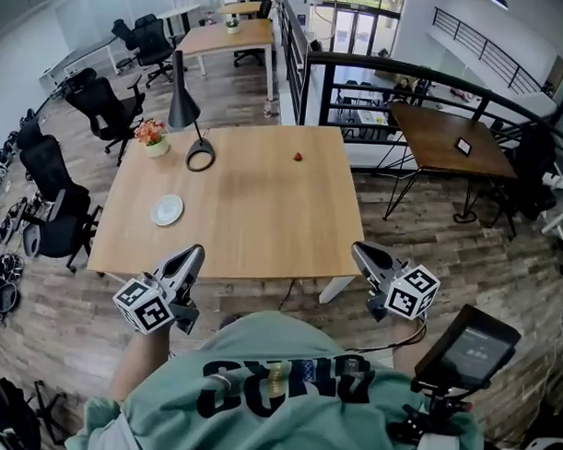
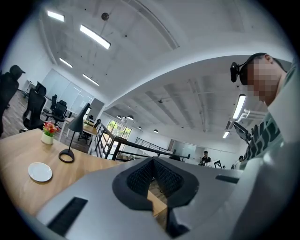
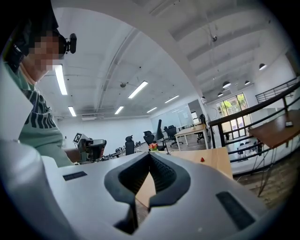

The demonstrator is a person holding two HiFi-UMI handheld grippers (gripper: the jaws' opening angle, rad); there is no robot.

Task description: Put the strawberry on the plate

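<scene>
Both tools are held off the near edge of the surface (image 1: 263, 219); the pick is not yet begun. Right hand-held gripper (image 1: 359, 251): jaws together, empty. Left hand-held gripper (image 1: 196, 253): likewise closed on nothing. The strawberry (image 1: 299, 156) lies on the far side, well apart from the white plate (image 1: 168, 210) at the left. Plan: open the right jaws before reaching, straddle the berry and close gently, since it probably bruises.

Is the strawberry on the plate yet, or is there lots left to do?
Nothing looks done: the strawberry lies on the bare table, far from the plate. Nothing is in hand: the left gripper and right gripper are shut and empty, at the table's near edge. Left to do: grab the strawberry and set it on the plate.
</scene>
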